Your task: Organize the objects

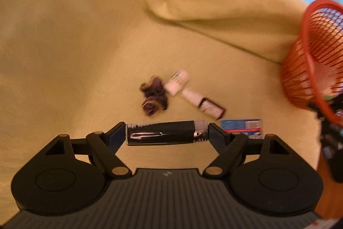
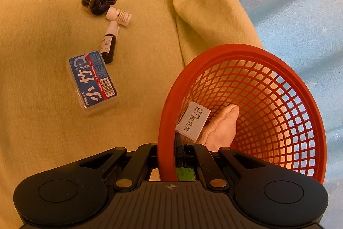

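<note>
The left hand-held gripper (image 1: 166,132) clamps a black lighter (image 1: 165,132) endwise above the yellow-green blanket (image 1: 64,46). The right hand-held gripper (image 2: 169,148) pinches the red mesh basket (image 2: 278,70) by its rim; only this view shows its white box (image 2: 193,120) and cloth (image 2: 220,130). Beyond lie floss box (image 2: 93,81), dark bottle (image 2: 108,47), white bottle (image 2: 119,16), scrunchie (image 2: 99,0), blurred in the left view.

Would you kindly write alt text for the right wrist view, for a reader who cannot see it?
The right gripper is shut on the near rim of a red mesh basket, which holds a small white box and a white cloth. To its left, on a yellow-green blanket, lie a blue floss-pick case, two small bottles and a dark scrunchie.
</note>
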### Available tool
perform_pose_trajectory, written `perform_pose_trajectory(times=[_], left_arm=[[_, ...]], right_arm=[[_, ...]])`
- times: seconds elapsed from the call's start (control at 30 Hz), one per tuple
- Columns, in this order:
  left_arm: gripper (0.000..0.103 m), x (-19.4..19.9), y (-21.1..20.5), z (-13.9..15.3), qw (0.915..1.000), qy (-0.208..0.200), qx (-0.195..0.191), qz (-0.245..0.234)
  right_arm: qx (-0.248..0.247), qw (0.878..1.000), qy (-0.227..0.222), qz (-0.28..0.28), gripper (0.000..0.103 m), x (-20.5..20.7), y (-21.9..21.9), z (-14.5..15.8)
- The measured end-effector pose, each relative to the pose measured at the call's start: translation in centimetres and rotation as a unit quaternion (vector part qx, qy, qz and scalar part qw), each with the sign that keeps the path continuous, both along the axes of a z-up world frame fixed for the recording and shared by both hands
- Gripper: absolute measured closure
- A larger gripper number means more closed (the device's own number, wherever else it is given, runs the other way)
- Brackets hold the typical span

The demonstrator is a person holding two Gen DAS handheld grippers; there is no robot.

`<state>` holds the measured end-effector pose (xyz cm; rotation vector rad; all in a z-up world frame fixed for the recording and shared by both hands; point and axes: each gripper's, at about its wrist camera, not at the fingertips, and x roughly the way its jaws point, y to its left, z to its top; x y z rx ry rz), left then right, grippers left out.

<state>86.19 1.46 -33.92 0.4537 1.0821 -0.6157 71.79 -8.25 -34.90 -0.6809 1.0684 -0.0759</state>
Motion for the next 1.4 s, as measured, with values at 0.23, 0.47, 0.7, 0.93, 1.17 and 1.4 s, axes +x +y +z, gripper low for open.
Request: perform_pose_trajectory(times=[0.23,0.47,0.7,0.93,1.17,1.4], left_arm=[[0.024,-2.4,-2.9,4.0,0.9991,0.003,-0.030,-0.031],[0.024,-4.3,-6.0,6.8,0.9970,0.009,-0.061,-0.046],[0.024,-5.6,-8.5,8.6,0.9945,0.009,-0.079,-0.068],[0.024,-6.3,-9.8,9.3,0.9930,0.011,-0.086,-0.081],[0.024,-7.1,-11.1,9.7,0.9911,0.016,-0.090,-0.097],[0.024,-7.8,-12.4,9.9,0.9886,0.023,-0.095,-0.115]], right_arm=[[-0.006,1.000,0.002,0.003,0.103,-0.1,0.1,-0.3],[-0.007,1.000,0.005,-0.001,0.103,0.0,0.2,-0.4],[-0.003,1.000,0.004,-0.009,0.103,0.1,0.2,-0.2],[0.000,1.000,0.003,-0.014,0.103,0.0,0.2,-0.2],[0.003,1.000,0.001,-0.016,0.103,0.0,0.1,-0.1],[0.007,1.000,0.001,-0.019,0.103,0.1,-0.1,0.0]])
